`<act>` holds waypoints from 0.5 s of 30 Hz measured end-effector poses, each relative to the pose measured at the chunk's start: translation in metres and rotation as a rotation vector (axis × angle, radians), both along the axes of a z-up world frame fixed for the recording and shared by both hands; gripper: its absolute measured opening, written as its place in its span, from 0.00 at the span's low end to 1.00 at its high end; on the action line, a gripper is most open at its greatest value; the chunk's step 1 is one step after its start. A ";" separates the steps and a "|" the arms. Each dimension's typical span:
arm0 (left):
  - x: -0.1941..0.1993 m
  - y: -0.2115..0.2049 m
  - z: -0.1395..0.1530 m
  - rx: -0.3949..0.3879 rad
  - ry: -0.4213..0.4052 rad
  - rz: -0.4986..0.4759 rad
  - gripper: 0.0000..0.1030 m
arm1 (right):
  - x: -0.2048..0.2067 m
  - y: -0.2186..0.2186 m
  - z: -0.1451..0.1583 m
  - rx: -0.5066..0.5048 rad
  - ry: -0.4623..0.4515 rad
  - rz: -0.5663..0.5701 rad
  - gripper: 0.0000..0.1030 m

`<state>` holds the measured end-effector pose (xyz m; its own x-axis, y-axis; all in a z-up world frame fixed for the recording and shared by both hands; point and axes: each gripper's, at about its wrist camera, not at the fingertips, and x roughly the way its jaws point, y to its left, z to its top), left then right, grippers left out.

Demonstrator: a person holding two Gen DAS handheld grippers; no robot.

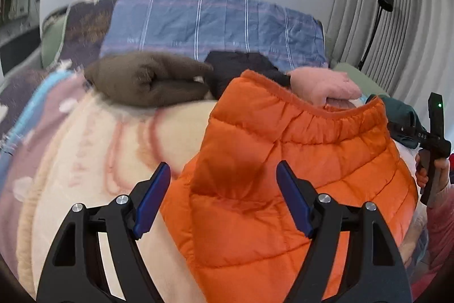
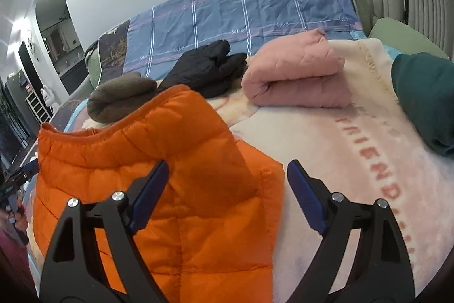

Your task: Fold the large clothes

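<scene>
An orange quilted puffer jacket [image 1: 283, 178] lies partly folded on a cream blanket [image 1: 113, 149], its elastic hem at the far end. My left gripper [image 1: 224, 169] hovers open over the jacket's left edge, and its blue pads [image 1: 153, 200] touch nothing. In the right wrist view the same jacket [image 2: 170, 175] fills the lower left. My right gripper [image 2: 228, 166] stands open above the jacket's right edge, with the right finger over the bare blanket [image 2: 354, 161]. At the right rim of the left wrist view a hand holds the right gripper's black body [image 1: 434, 138].
Folded clothes lie in a row behind the jacket: a brown one [image 2: 119, 98], a black puffer [image 2: 207, 67], a pink one [image 2: 298, 75] and a teal one [image 2: 425, 98]. A blue plaid sheet [image 2: 241, 13] covers the far end of the bed. Curtains and a black lamp [image 1: 377, 27] stand to the right.
</scene>
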<state>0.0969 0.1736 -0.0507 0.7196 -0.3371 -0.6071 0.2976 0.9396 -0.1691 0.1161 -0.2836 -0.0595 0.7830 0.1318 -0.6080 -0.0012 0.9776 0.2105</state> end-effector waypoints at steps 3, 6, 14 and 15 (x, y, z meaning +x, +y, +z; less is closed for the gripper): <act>0.024 -0.001 -0.017 0.001 0.078 -0.012 0.75 | 0.012 -0.001 -0.004 0.003 0.025 0.011 0.73; 0.042 -0.008 -0.023 -0.013 0.097 -0.019 0.42 | 0.029 0.001 -0.010 0.025 0.088 0.039 0.21; 0.074 -0.029 -0.040 0.120 0.129 0.049 0.14 | 0.056 -0.004 -0.027 -0.013 0.135 -0.087 0.00; 0.079 -0.034 -0.047 0.171 0.134 0.053 0.15 | 0.061 -0.004 -0.035 -0.048 0.153 -0.106 0.00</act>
<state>0.1758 0.1399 -0.0980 0.6426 -0.1847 -0.7436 0.2321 0.9718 -0.0408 0.1773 -0.2873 -0.0943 0.6889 0.0214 -0.7245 0.1308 0.9795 0.1533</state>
